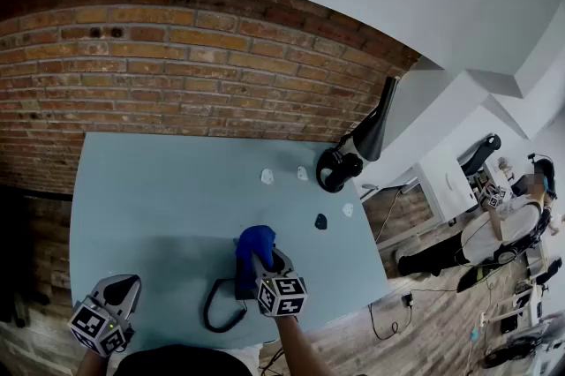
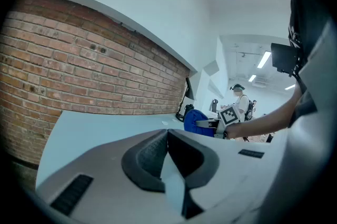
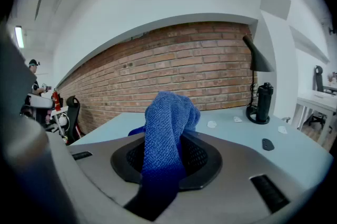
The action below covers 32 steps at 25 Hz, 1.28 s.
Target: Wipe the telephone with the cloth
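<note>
1. The right gripper is clenched on a blue knitted cloth, which bunches up above the jaw tips.
2. Gripper and cloth sit over the near part of the pale blue table. A black looped telephone cord lies just to their left (the telephone body cannot be made out under the cloth).
3. The left gripper has its jaws closed together on nothing. It is at the table's near-left corner, well apart from the cloth.
4. At the far right edge stands a black desk lamp. Small white pieces and a small black piece lie near it.
</note>
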Each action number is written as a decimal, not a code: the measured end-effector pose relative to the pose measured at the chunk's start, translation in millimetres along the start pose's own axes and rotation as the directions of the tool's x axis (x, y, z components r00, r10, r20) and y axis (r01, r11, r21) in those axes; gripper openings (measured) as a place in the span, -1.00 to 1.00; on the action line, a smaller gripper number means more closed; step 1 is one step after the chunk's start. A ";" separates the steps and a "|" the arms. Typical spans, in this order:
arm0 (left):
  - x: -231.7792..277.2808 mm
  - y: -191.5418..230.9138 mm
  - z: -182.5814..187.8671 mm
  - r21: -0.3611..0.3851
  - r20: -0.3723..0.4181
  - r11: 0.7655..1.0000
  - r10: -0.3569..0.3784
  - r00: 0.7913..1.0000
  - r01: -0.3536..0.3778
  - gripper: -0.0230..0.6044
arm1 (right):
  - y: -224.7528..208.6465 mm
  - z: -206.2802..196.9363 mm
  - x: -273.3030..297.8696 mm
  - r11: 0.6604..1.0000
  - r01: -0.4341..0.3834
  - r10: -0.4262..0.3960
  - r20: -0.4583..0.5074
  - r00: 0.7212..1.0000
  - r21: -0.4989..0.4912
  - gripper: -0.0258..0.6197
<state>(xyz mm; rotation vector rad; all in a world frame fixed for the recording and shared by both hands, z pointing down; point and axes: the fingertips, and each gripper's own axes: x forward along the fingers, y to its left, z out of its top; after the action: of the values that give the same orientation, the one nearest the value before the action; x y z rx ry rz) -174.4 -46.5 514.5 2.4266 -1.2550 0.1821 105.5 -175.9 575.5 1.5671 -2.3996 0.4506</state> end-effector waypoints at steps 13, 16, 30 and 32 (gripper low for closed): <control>18.9 4.0 0.2 0.006 -0.008 1.000 0.010 1.000 -0.010 -0.92 | -16.9 -54.1 51.5 0.989 0.057 -0.074 -0.119 0.990 -0.134 -0.51; 21.6 4.2 -4.9 -0.004 -0.019 1.000 0.006 1.000 -0.006 -0.92 | -18.7 -59.8 51.4 0.985 0.068 -0.086 -0.109 0.990 -0.161 -0.51; 29.9 -4.8 -18.6 0.002 -0.058 1.000 -0.029 0.998 0.029 -0.92 | -0.4 -94.6 33.6 0.982 0.002 -0.029 -0.140 0.990 -0.190 -0.51; 29.5 -6.0 -20.7 0.000 -0.060 1.000 -0.030 0.998 0.030 -0.92 | 0.1 -95.2 31.6 0.984 0.001 -0.028 -0.145 0.989 -0.180 -0.51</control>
<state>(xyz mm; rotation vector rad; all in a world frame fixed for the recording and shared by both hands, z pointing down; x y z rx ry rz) -150.9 -57.2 540.3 2.4209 -1.1916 0.2450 96.0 -166.3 674.9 1.4216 -2.2480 0.3248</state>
